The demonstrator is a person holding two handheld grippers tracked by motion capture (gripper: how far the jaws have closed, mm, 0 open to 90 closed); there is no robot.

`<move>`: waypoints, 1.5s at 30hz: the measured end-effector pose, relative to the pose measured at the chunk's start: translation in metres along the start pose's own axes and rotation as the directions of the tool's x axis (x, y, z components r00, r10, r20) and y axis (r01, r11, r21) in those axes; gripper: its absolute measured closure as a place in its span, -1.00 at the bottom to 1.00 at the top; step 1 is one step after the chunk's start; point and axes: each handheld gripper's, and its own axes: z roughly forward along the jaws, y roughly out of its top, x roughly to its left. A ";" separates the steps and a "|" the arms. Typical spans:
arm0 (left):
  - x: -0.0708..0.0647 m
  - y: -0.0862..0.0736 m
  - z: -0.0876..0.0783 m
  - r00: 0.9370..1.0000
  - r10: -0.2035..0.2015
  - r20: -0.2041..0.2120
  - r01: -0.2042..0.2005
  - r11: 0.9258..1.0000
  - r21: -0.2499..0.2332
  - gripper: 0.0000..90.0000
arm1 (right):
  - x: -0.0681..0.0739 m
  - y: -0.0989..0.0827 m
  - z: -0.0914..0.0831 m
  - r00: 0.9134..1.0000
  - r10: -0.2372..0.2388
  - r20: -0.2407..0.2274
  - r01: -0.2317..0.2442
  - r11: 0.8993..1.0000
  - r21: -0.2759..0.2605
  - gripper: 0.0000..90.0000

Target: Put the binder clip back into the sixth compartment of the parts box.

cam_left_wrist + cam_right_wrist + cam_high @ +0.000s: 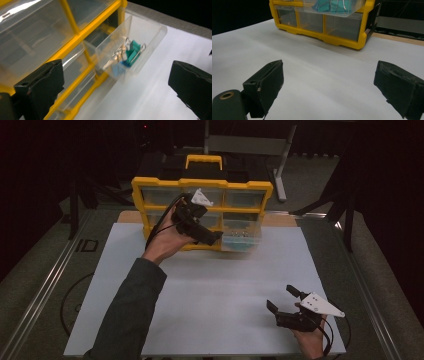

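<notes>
Left gripper view: clear plastic drawer point(140, 47) holds glossy teal binder clips point(131, 53).

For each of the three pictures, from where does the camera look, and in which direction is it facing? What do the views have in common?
High view: above the person's side, looking forward and down on the white table; both forearms, left gripper and right gripper show.
Left gripper view: rides the left gripper, looking past its open jaws at the pulled-out clear drawer with binder clips.
Right gripper view: rides the right gripper, low over the table, facing the yellow organizer between its open jaws.
Shared: all three show the organizer and that drawer.
</notes>
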 end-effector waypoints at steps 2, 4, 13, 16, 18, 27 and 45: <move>0.003 -0.010 -0.006 1.000 -0.019 -0.009 0.018 1.000 -0.015 -0.98 | 0.000 0.000 0.000 1.000 0.001 0.000 -0.001 1.000 0.001 -0.81; 0.005 -0.020 -0.011 0.999 -0.035 -0.012 0.035 0.999 -0.031 -0.98 | 0.000 0.000 0.001 1.000 -0.004 -0.001 0.004 1.000 0.003 -0.81; 0.003 -0.068 -0.024 0.998 -0.037 -0.049 0.033 0.997 -0.068 -0.98 | 0.001 0.000 0.002 1.000 -0.005 -0.002 0.005 1.000 0.002 -0.81; -0.003 -0.087 -0.027 0.998 -0.032 -0.062 0.027 0.996 -0.081 -0.98 | 0.001 0.000 0.002 1.000 -0.007 -0.004 0.007 1.000 0.004 -0.81; -0.007 -0.100 -0.030 0.997 -0.039 -0.064 0.033 0.995 -0.096 -0.98 | 0.001 0.000 0.002 1.000 -0.006 -0.003 0.006 1.000 0.002 -0.81; -0.022 -0.162 -0.042 0.992 -0.098 -0.084 0.084 0.984 -0.157 -0.99 | 0.004 0.000 0.004 1.000 -0.010 -0.011 0.010 1.000 -0.002 -0.81; -0.033 -0.280 -0.070 0.955 -0.274 -0.116 0.224 0.920 -0.322 -0.99 | 0.000 0.001 0.010 1.000 -0.016 -0.018 0.016 0.999 -0.030 -0.81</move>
